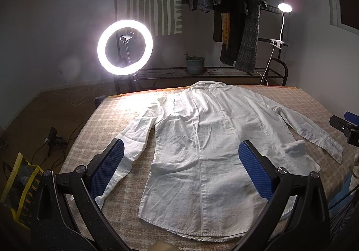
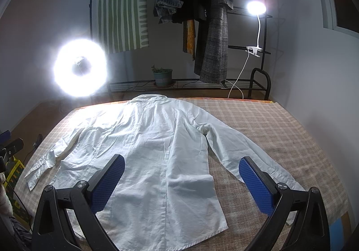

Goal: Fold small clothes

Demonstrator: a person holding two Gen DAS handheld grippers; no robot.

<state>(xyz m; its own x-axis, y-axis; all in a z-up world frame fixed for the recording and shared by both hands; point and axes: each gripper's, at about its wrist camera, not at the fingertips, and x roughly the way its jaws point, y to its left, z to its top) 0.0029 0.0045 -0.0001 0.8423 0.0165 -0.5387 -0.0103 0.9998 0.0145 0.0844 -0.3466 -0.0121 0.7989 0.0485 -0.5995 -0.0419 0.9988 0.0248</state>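
Checked bedspread point(image 1: 94, 130) bears white shirt point(image 1: 202, 139); claws agape.

- The white long-sleeved shirt point(image 1: 202, 139) is thin woven cloth, matt and full of fine creases.
- Under the shirt, the beige checked bed cover point(image 2: 258, 121) is a soft, slightly rough textile.
- The left gripper point(image 1: 180, 170) has black matt plastic arms, and its blue pads point(image 1: 107, 170) show a fine rubbery grid.
- The right gripper point(image 2: 181, 183) looks the same, with shiny metal screws.
- Behind the shirt, the black clothes rack point(image 2: 186, 84) is thin painted metal.
- Left of the shirt, the floor point(image 1: 44, 112) looks like brown wood.
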